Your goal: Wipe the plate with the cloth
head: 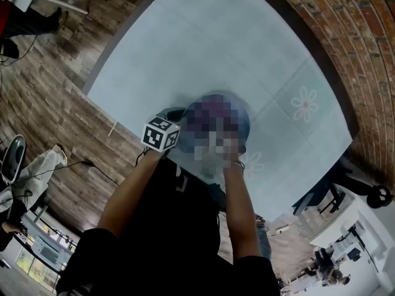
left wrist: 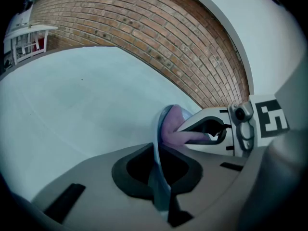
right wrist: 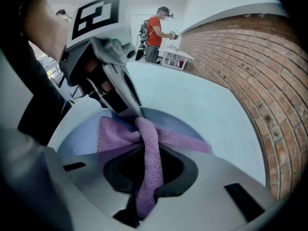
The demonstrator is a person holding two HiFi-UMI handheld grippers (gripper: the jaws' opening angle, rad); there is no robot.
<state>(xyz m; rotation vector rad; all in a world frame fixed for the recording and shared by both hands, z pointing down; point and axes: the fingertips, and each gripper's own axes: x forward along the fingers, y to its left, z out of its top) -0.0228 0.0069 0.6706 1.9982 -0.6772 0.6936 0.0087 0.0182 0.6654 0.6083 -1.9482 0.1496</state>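
My left gripper (left wrist: pixel 159 173) is shut on the rim of a pale blue plate (left wrist: pixel 157 148), which stands edge-on between its jaws. In the right gripper view the plate (right wrist: pixel 79 139) shows its face, with the left gripper (right wrist: pixel 129 109) clamped on its far rim. A purple cloth (right wrist: pixel 147 170) hangs from my right gripper (right wrist: pixel 147 177), which is shut on it, and the cloth spreads over the plate's face. From the left gripper view the cloth (left wrist: pixel 173 125) and the right gripper (left wrist: pixel 211 134) show behind the plate. In the head view a mosaic patch hides most of the plate.
A table with a light blue cloth (head: pixel 234 42) printed with flowers lies under the grippers. A brick wall (head: pixel 352 48) runs along its far side. Wooden floor (head: pixel 55 103) lies to the left. A person in a red shirt (right wrist: pixel 155 32) stands by a white table in the distance.
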